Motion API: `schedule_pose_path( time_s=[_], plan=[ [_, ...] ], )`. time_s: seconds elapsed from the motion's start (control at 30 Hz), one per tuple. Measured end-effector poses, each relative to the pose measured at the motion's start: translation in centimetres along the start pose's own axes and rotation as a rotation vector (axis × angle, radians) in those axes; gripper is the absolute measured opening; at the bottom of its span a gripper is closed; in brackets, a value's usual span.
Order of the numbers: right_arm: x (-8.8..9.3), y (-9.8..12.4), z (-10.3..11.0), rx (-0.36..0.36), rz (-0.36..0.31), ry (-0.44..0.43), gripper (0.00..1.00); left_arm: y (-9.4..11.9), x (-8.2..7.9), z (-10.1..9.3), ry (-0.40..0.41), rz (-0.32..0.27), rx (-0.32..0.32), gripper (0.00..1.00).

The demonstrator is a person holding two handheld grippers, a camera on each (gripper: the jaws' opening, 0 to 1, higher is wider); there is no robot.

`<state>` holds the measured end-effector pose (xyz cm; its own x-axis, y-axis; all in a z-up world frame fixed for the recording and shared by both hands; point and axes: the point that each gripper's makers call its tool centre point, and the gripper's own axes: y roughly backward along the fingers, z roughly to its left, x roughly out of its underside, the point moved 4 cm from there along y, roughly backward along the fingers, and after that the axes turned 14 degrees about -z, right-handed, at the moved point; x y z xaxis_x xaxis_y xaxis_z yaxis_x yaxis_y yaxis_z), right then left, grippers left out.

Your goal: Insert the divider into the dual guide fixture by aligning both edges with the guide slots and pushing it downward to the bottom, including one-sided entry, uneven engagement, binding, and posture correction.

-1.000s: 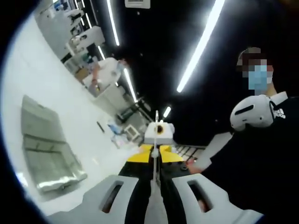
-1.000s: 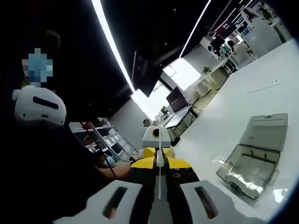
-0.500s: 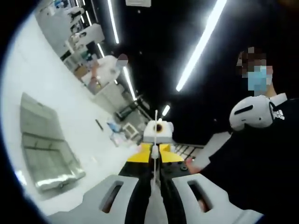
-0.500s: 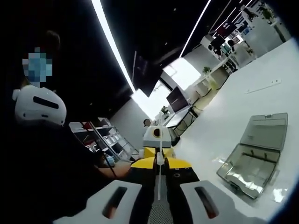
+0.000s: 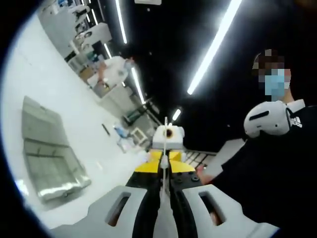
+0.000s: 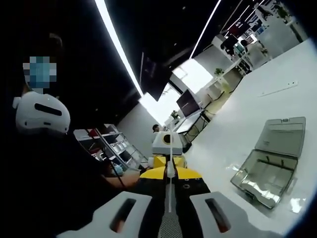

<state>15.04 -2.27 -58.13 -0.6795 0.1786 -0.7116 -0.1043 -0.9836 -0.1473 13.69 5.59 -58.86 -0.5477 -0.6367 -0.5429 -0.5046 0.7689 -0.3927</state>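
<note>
A thin white divider (image 5: 164,168) shows edge-on, running straight out from between my left gripper's (image 5: 163,192) white jaws, which are shut on it. At its far end the yellow and black right gripper (image 5: 168,162) faces me and holds the other edge. In the right gripper view the same divider (image 6: 170,184) rises as a thin line from my right gripper (image 6: 170,199), shut on it, towards the left gripper (image 6: 167,171) opposite. A clear plastic box, lying open, rests on the white table below, apart from the divider (image 5: 48,159) (image 6: 271,162).
The white table (image 5: 29,74) (image 6: 257,114) stretches around the box. The person's dark-clothed body (image 5: 277,173) (image 6: 44,178) stands close behind the grippers. Desks, monitors and shelves (image 6: 190,106) stand at the room's far side.
Both views have drifted slightly with the hands. The divider stays held between the two grippers, and the box has not moved on the table.
</note>
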Motion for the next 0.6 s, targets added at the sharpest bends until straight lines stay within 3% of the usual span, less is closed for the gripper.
schedule_pose_path(
  time_s=[0.27,0.37,0.47,0.6],
  plan=[
    [0.04,-0.08,-0.16,0.045,0.006,-0.015,0.0,0.13,-0.02,0.28,-0.008,-0.011,-0.014,0.03],
    [0.0,-0.05,-0.34,0.07,0.006,-0.019,0.0,0.09,-0.02,0.48,-0.045,-0.02,-0.025,0.03],
    [-0.12,-0.18,0.19,0.067,-0.006,-0.026,0.0,0.01,-0.21,0.06,-0.041,-0.041,0.005,0.04],
    [-0.25,-0.25,0.07,0.09,-0.013,-0.025,0.0,-0.02,-0.33,0.18,-0.052,-0.047,-0.002,0.04]
  ],
)
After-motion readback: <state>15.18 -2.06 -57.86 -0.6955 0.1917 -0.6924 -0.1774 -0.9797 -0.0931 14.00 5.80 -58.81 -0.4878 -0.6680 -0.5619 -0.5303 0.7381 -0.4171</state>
